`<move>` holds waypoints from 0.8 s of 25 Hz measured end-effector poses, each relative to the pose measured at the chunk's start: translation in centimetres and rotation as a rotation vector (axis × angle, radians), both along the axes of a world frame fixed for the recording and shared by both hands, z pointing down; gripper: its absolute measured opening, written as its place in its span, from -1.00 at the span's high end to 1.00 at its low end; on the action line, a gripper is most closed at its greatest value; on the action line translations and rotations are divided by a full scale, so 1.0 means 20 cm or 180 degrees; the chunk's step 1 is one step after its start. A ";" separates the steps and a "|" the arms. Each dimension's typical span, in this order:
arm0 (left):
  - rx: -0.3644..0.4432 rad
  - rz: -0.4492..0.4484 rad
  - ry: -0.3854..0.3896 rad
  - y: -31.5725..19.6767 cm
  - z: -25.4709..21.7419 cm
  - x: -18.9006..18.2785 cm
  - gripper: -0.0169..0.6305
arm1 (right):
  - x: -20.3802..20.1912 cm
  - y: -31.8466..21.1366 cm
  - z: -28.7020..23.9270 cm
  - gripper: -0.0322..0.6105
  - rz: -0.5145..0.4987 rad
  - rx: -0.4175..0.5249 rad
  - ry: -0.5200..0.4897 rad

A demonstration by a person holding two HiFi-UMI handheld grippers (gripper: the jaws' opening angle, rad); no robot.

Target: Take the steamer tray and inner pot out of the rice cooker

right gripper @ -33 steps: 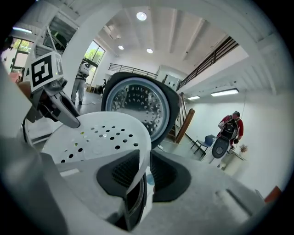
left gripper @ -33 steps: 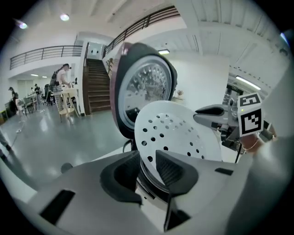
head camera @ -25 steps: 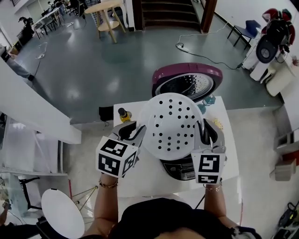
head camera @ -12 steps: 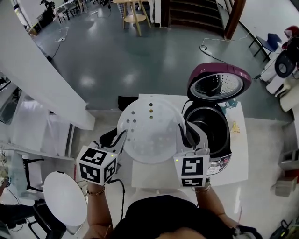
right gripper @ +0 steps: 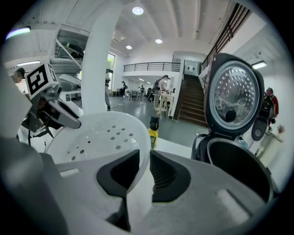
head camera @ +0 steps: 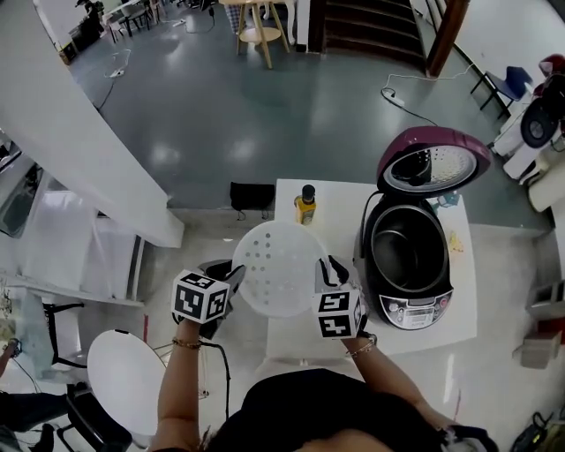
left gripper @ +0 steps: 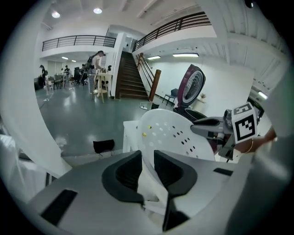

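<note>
Two grippers in head view, left gripper point(head camera: 231, 275) and right gripper point(head camera: 328, 269), steamer tray point(head camera: 278, 269) shifted from above the rice cooker point(head camera: 415, 305) to its left, inner pot point(head camera: 408, 252) inside cooker, left gripper view, jaws nearly closed, pinching tray rim, right gripper view, same on opposite rim.

Lighting: bright, even, indoor; ceiling lamps point(left gripper: 96, 10) at 12 o'clock in both gripper views. Glare: pale patches on glossy floor point(head camera: 168, 154), head view, 10 o'clock; white steamer tray point(head camera: 278, 269) nearly washed out. Shadows: faint, soft. Distortion: heavy fisheye bending; gripper views black-cornered.
</note>
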State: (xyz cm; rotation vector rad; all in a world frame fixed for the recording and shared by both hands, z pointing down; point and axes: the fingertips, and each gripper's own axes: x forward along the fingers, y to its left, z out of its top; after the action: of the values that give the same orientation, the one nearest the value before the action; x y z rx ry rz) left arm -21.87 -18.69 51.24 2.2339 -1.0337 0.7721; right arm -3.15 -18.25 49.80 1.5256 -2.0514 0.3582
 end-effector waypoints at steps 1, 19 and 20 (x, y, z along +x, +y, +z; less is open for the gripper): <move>-0.0060 0.0034 0.0039 -0.02 0.07 0.01 0.70 | 0.01 -0.01 0.08 0.66 0.0057 -0.0082 0.0030; -0.0604 0.0867 -0.0473 -0.32 0.77 0.26 0.73 | 0.21 0.00 0.73 0.65 0.1019 -0.0923 0.0314; -0.0609 0.0869 -0.0484 -0.35 0.78 0.27 0.74 | 0.22 0.00 0.75 0.65 0.1048 -0.0945 0.0311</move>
State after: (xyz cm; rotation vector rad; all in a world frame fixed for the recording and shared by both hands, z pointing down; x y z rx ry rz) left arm -16.45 -25.63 66.81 2.2005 -0.6935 1.1239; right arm 1.16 -18.35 64.76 1.6534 -1.5879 0.6674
